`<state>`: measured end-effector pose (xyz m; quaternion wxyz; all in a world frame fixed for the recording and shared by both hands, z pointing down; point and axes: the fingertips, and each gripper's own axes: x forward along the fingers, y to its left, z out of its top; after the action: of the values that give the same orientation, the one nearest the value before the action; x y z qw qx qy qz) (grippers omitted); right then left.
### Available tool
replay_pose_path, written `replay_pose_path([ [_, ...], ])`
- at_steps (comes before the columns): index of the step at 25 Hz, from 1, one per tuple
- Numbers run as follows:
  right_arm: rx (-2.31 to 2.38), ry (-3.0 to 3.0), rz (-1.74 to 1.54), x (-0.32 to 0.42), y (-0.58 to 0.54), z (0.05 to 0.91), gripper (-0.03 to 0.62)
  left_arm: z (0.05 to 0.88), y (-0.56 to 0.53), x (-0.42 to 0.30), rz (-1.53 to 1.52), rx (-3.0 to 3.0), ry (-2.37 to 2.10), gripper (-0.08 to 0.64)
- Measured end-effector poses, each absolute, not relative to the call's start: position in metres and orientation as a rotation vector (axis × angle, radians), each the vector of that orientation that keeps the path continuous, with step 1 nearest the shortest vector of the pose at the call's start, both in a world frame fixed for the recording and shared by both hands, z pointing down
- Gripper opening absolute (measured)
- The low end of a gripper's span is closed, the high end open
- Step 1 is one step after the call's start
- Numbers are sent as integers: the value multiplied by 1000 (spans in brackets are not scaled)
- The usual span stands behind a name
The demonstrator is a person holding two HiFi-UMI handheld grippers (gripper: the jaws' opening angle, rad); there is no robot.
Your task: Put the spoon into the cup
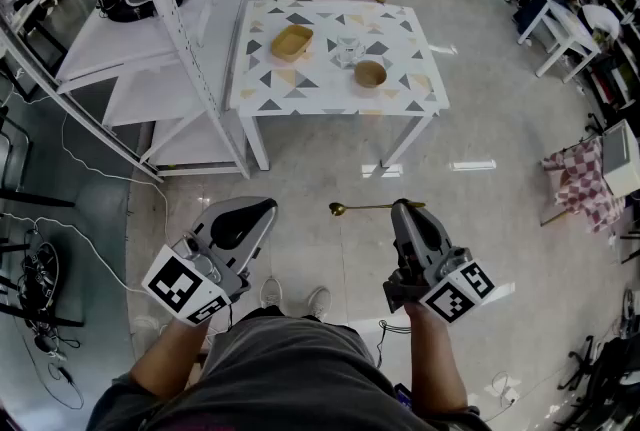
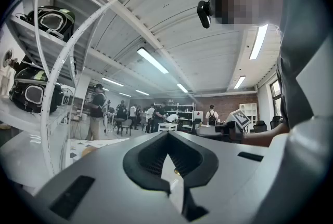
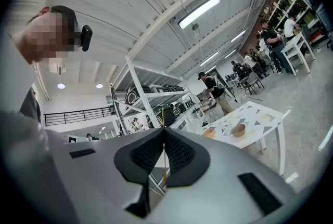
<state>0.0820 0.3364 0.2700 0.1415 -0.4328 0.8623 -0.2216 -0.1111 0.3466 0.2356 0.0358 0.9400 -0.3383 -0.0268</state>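
Note:
A gold spoon (image 1: 365, 208) lies level in my right gripper (image 1: 403, 206), which is shut on its handle end, with the bowl end pointing left. In the right gripper view the thin handle (image 3: 164, 158) runs between the shut jaws (image 3: 165, 130). The clear glass cup (image 1: 348, 50) stands on the patterned white table (image 1: 300, 99), well ahead of both grippers. My left gripper (image 1: 262, 207) is held over the floor to the spoon's left. Its jaws (image 2: 167, 134) meet at the tips with nothing between them.
An oblong wooden dish (image 1: 291, 42) and a round wooden bowl (image 1: 370, 74) flank the cup. White metal shelving (image 1: 150, 29) with dark helmets stands left of the table. A checked cloth (image 1: 585, 184) lies at the right. People and chairs fill the far room.

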Motion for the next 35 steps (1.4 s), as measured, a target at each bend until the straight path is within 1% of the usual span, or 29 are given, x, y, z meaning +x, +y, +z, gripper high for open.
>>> replay_pose_path([
  [11,-1248,2461,-698,97,338,284,23,248,350,-97,-74,2866,-1038,14],
  [26,-1209,2466,-714,152,354,295,23,253,372,-53,-6,2854,-1106,14],
  [35,-1208,2482,-710,176,332,301,23,252,351,-37,-3,2857,-1141,14],
])
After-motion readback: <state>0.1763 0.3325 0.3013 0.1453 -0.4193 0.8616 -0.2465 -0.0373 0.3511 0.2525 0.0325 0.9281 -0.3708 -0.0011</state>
